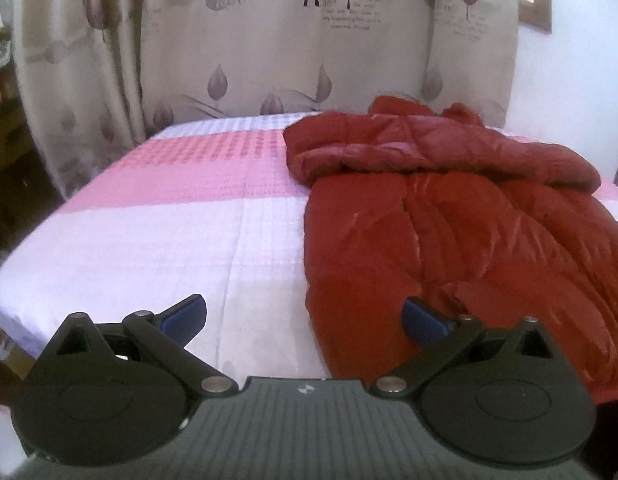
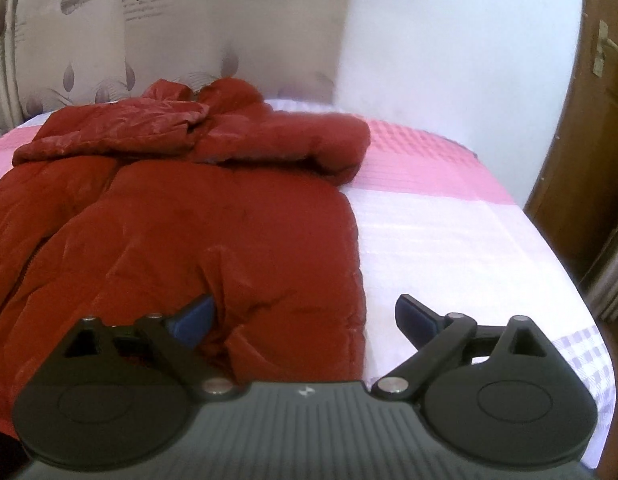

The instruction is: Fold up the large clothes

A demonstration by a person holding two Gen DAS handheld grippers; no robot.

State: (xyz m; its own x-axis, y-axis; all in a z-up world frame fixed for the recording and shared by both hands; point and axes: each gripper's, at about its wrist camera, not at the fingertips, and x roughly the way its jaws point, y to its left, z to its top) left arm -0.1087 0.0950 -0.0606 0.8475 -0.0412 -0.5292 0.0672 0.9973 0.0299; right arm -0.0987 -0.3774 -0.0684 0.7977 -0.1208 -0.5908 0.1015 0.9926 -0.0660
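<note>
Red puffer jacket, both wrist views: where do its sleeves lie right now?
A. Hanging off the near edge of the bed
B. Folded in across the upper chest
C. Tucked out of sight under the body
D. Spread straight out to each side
B: both sleeves lie crossed over the upper part of the red puffer jacket, just below the collar, on the pink and white bedspread.

Setting: home bedroom | Evidence: bed (image 1: pixel 157 240) under pink-and-white waffle-weave cover; leaf-print curtain (image 1: pixel 237 56) with printed lettering behind; white wall (image 2: pixel 449 60); wooden door (image 2: pixel 589 128) with metal handle (image 2: pixel 603 50) at right
</note>
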